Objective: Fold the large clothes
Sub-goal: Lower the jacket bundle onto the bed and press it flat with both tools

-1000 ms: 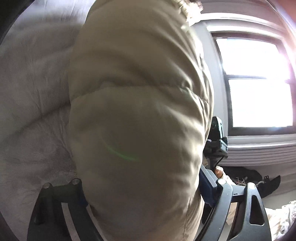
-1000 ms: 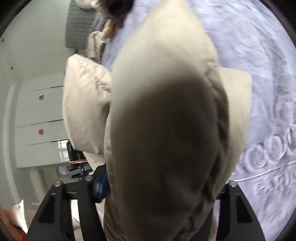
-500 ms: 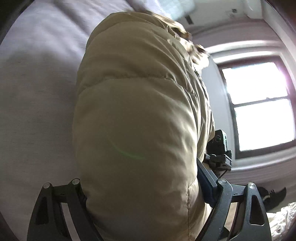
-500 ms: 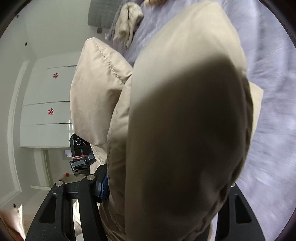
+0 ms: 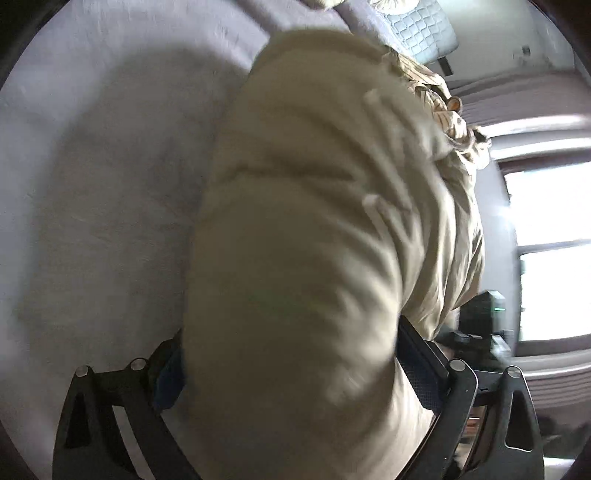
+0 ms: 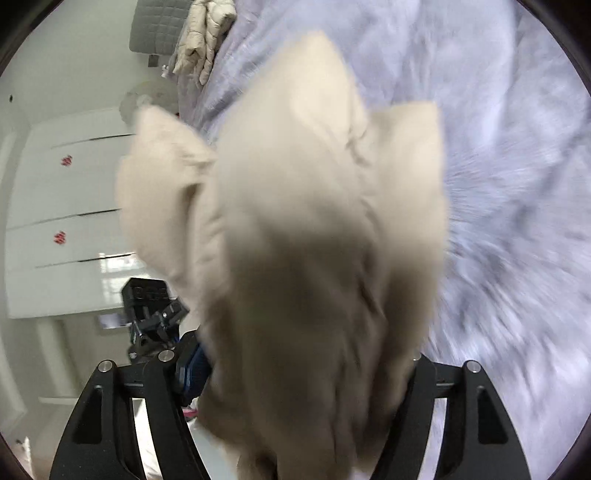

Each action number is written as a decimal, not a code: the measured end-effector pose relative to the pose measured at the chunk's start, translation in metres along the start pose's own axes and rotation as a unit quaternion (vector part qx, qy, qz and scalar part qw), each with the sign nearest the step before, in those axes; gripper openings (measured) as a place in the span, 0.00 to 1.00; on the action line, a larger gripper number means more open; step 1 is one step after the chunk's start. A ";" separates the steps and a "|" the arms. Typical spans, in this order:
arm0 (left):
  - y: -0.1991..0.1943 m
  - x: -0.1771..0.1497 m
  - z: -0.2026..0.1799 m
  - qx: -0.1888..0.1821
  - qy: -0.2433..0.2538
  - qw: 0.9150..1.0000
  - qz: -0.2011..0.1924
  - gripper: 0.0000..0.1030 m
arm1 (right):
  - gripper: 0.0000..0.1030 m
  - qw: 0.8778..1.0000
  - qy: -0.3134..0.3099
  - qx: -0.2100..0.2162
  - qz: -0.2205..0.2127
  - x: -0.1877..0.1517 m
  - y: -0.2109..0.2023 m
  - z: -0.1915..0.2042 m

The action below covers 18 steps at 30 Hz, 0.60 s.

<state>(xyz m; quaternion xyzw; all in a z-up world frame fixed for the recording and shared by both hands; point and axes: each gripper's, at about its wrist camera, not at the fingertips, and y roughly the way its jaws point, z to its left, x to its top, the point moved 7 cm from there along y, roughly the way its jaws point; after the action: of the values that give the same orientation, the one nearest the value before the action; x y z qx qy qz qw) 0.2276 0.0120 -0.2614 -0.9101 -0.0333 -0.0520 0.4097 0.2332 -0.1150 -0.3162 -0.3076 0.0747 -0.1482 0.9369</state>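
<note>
A beige padded jacket point(image 5: 314, 221) bulges up between the fingers of my left gripper point(image 5: 291, 350), whose jaws are opening wide; the blue pads point(image 5: 168, 376) stand at its sides without pinching it. The same jacket point(image 6: 314, 221), blurred, fills the gap of my right gripper point(image 6: 303, 354), whose jaws are opening too. It hangs low over the lilac fleece bed cover point(image 6: 517, 184), also in the left wrist view point(image 5: 92, 184). Each view shows the other gripper's black body beside the jacket point(image 5: 484, 325) point(image 6: 151, 306).
A bright window point(image 5: 546, 258) lies to the right in the left wrist view. White wardrobe doors point(image 6: 66, 221) stand left in the right wrist view. Another pale padded garment point(image 6: 203, 37) lies by the grey quilted headboard point(image 6: 155, 29) at the far end of the bed.
Both grippers have swung with the jacket over the bed and tipped lower. Their jaws stand wider now, and the jacket has slackened and spread between them.
</note>
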 end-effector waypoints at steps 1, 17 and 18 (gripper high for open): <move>-0.015 -0.004 -0.005 0.014 0.012 1.000 -0.011 0.96 | 0.72 1.000 -0.009 -0.020 -0.005 -0.005 -0.012 0.006; -0.092 -0.069 0.009 0.137 0.147 0.979 -0.035 0.96 | 0.17 0.933 -0.199 -0.261 -0.147 0.061 -0.020 0.131; -0.088 -0.075 0.008 0.149 0.156 0.976 -0.038 0.96 | 0.17 0.929 -0.190 -0.287 -0.138 0.067 -0.012 0.113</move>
<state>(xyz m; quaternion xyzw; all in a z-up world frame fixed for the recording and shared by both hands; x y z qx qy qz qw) 0.1451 0.0747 -0.2108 -0.8177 -0.0109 -0.2033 0.5384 0.3197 -0.0830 -0.2222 -0.5927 -0.1087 -0.1869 0.7759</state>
